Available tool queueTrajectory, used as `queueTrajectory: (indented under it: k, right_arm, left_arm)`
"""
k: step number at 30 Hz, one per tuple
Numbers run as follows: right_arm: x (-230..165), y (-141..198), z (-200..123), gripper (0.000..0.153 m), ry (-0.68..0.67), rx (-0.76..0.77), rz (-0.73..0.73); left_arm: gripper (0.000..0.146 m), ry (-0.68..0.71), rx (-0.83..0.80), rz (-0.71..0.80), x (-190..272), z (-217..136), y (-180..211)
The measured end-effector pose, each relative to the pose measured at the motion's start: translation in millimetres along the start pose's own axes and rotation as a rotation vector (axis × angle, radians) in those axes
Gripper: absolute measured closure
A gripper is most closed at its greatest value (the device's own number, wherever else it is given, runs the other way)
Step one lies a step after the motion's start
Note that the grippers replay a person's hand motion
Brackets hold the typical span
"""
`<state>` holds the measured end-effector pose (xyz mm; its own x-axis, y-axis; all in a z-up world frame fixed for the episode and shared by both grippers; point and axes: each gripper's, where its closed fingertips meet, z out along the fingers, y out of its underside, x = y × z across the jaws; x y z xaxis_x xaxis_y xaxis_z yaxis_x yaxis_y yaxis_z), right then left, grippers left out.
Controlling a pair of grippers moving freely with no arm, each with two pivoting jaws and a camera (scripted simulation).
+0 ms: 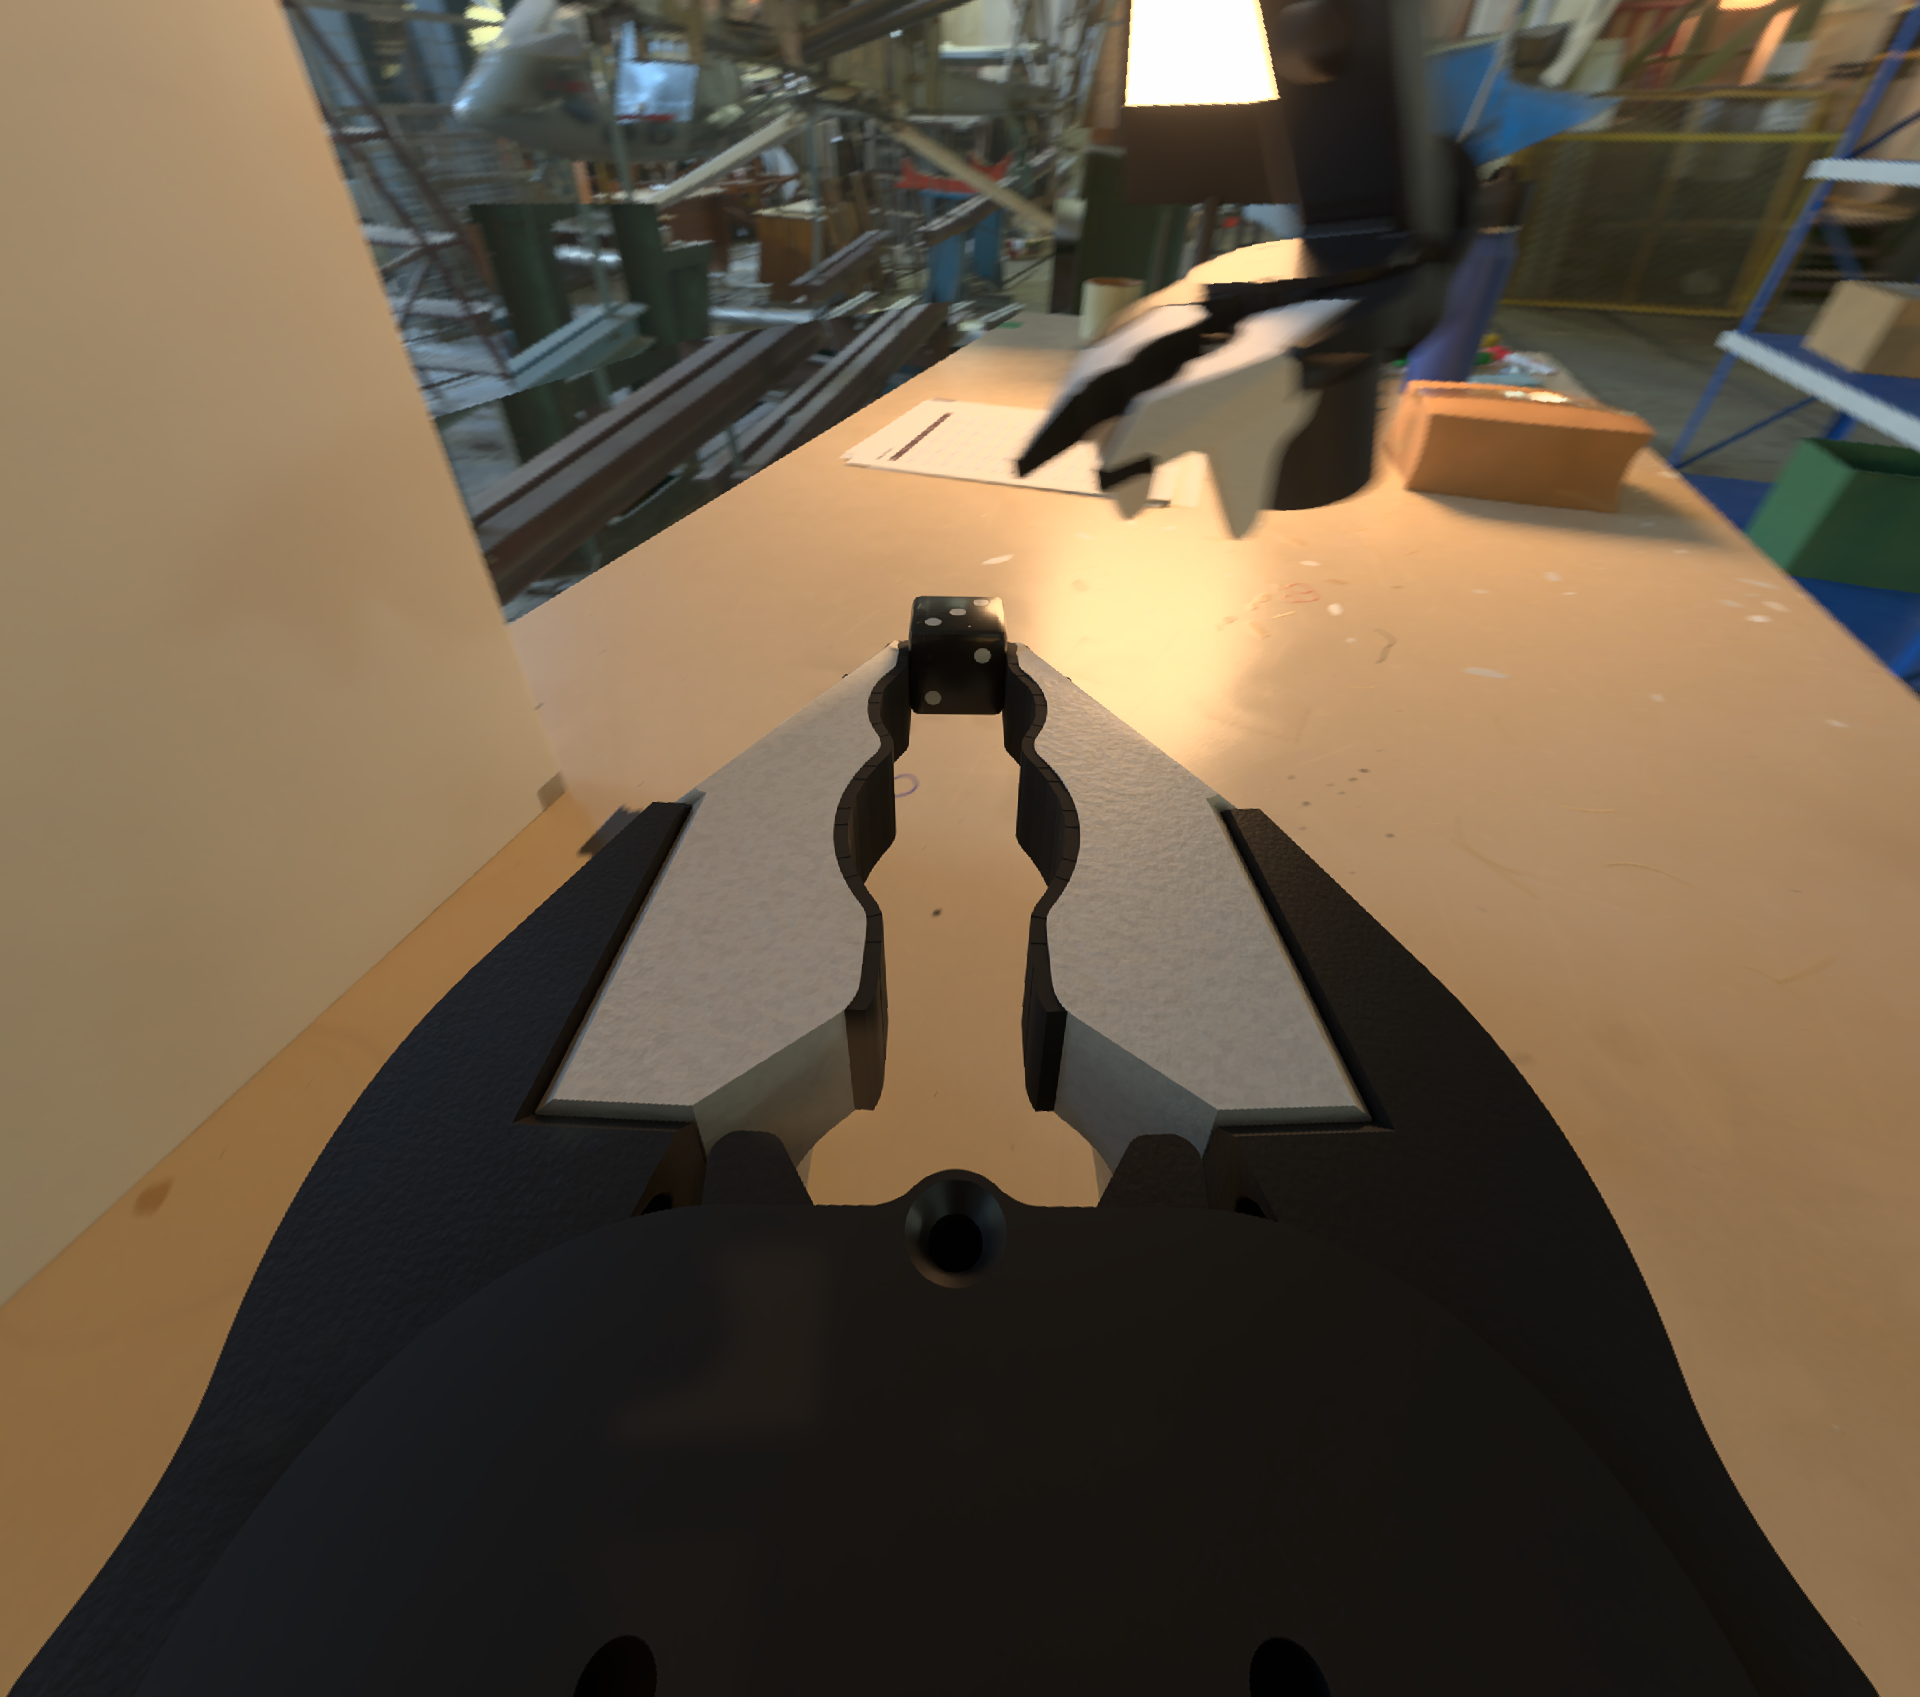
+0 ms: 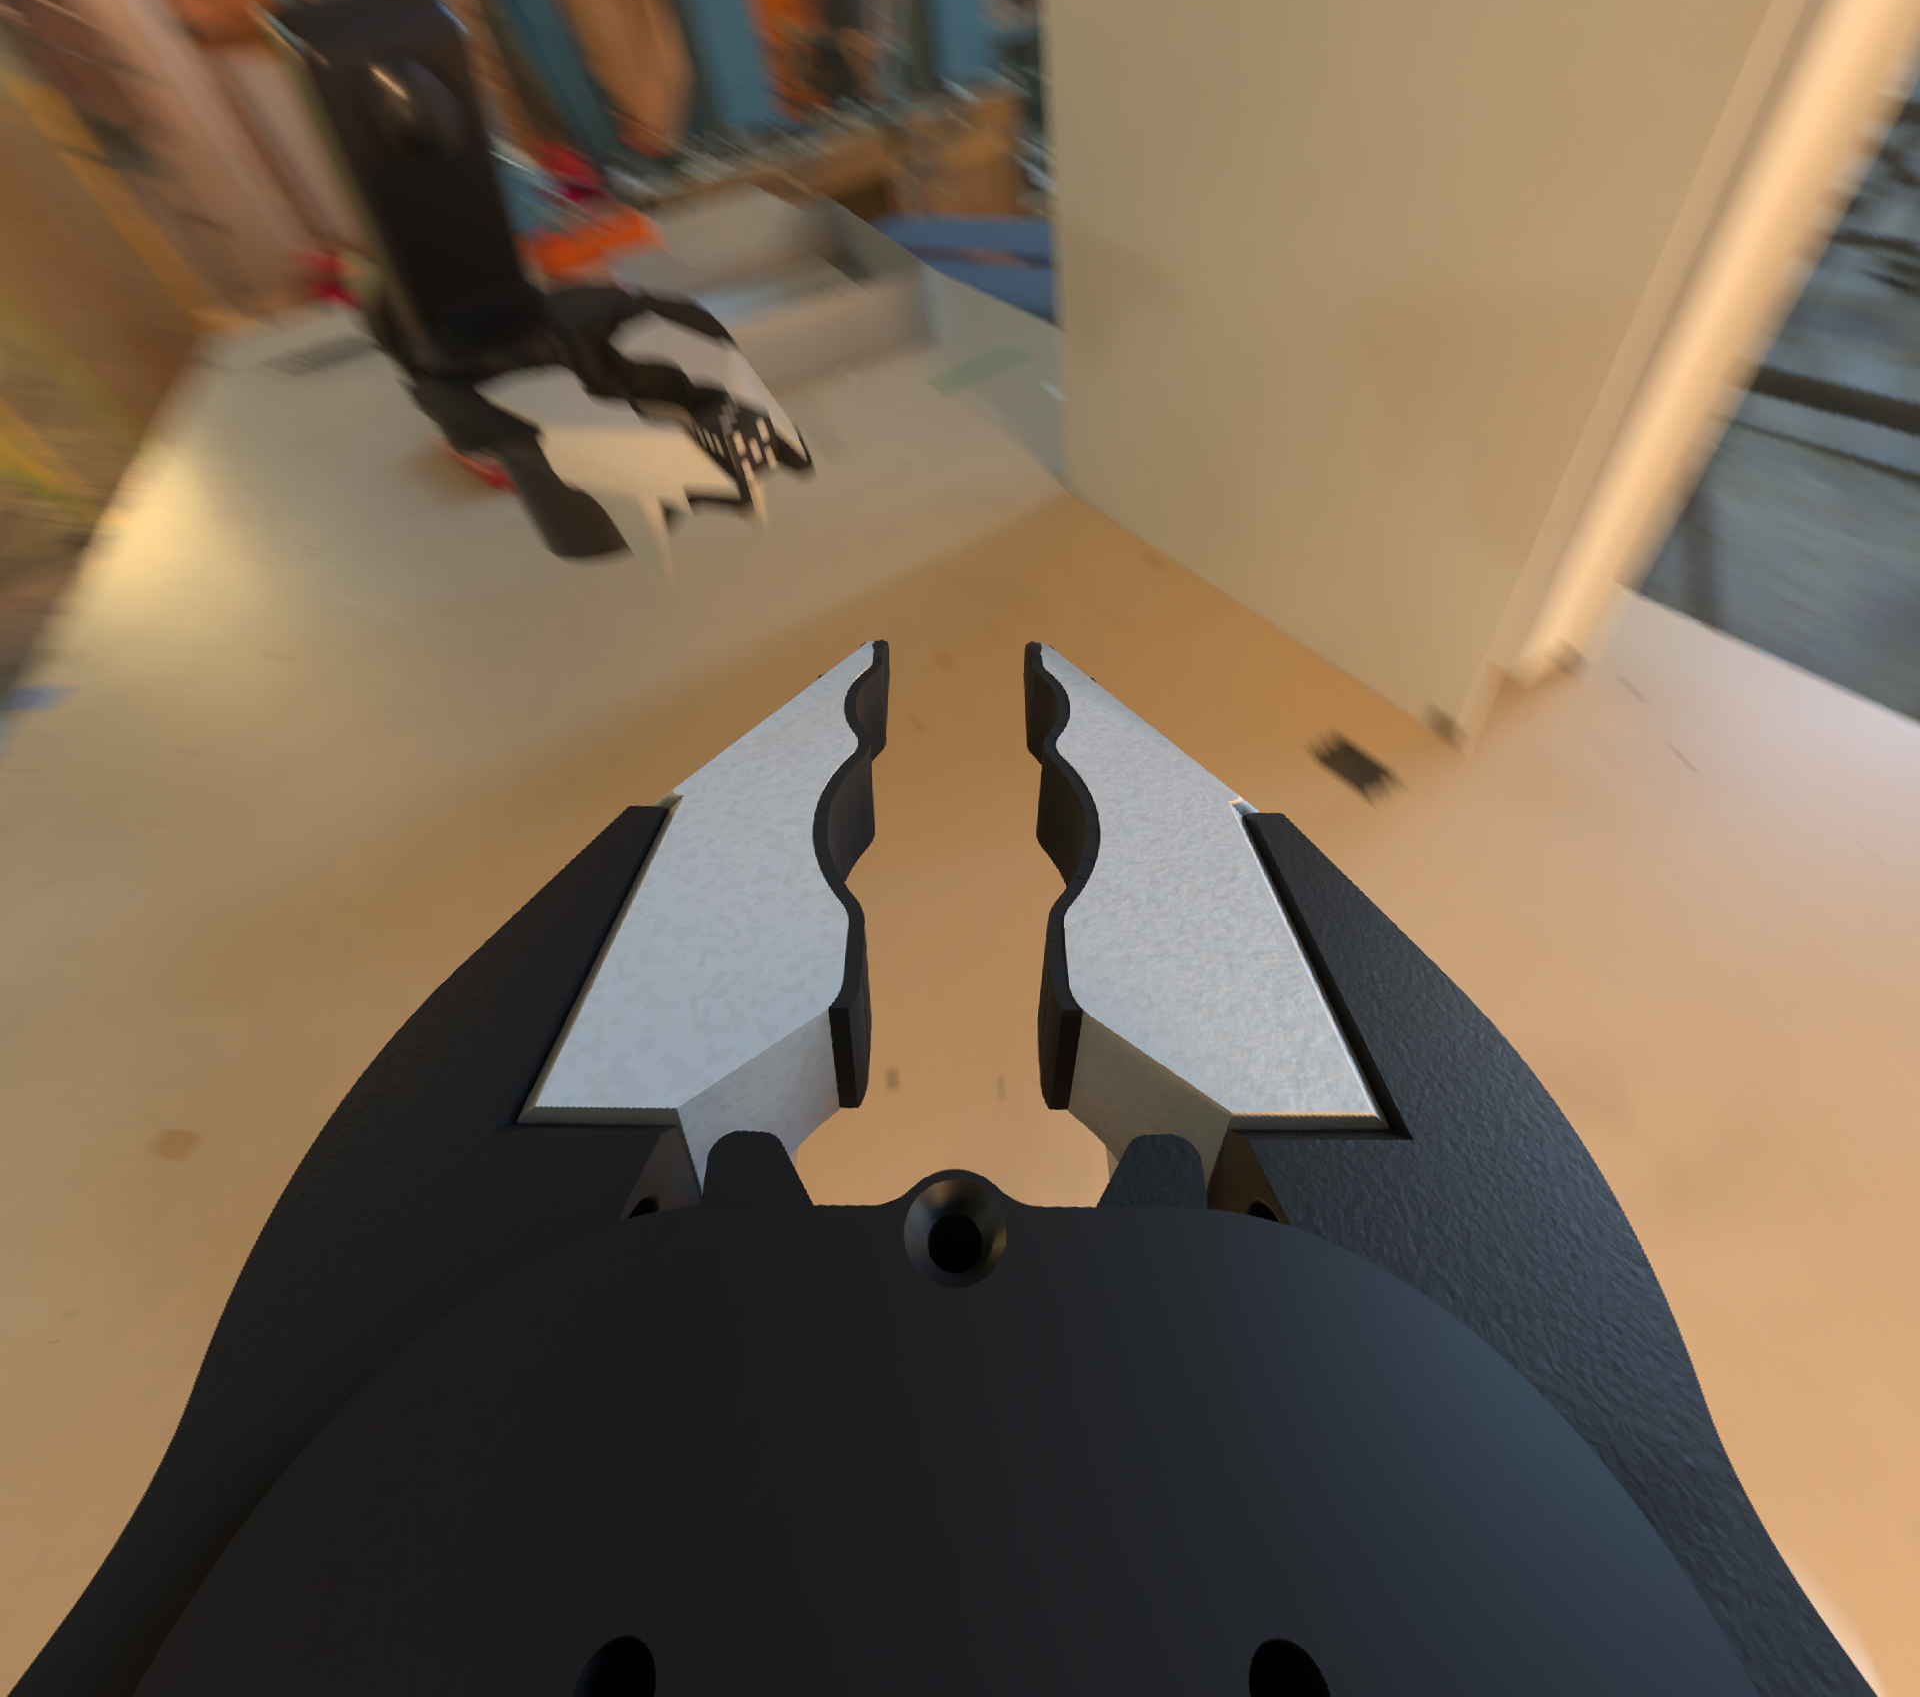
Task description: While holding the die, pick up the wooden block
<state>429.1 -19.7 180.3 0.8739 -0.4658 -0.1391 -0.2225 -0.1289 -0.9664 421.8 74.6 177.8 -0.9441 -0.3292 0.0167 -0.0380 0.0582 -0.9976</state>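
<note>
Left tool [image 1: 956, 660] pinched the black die [image 1: 957, 655] at its tips, above the table [image 1: 1351, 816], one corner edge facing back. Right tool [image 2: 956, 660] stood spread and empty; blurred at 1 o'clock from the die.

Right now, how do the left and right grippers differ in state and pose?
The left gripper is shut on the black die, pinched at its fingertips; the right gripper is open with nothing between its jaws. In each other's views, both hang above the tan table, fingers angled down. They share black bodies and pale grey fingers. The wooden block shows in neither view.
</note>
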Motion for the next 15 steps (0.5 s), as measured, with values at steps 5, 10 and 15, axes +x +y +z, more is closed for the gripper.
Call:
queueTrajectory:
  k: [5, 10, 15]
  right_arm:
    - [-57, 85, -29, 0.114, 0.174, -0.245, -0.01]
    - [-54, 167, -29, 0.121, 0.437, -0.559, -0.143]
    - [-63, 170, -19, 0.126, 0.231, -0.498, 0.07]
  left_arm:
    - [0.13, -0.083, -0.039, -0.009, 2, -9, 23]
    - [0.13, -0.123, -0.066, -0.001, 6, -9, 43]
    - [0.13, -0.066, -0.069, 0.002, 19, -1, 47]
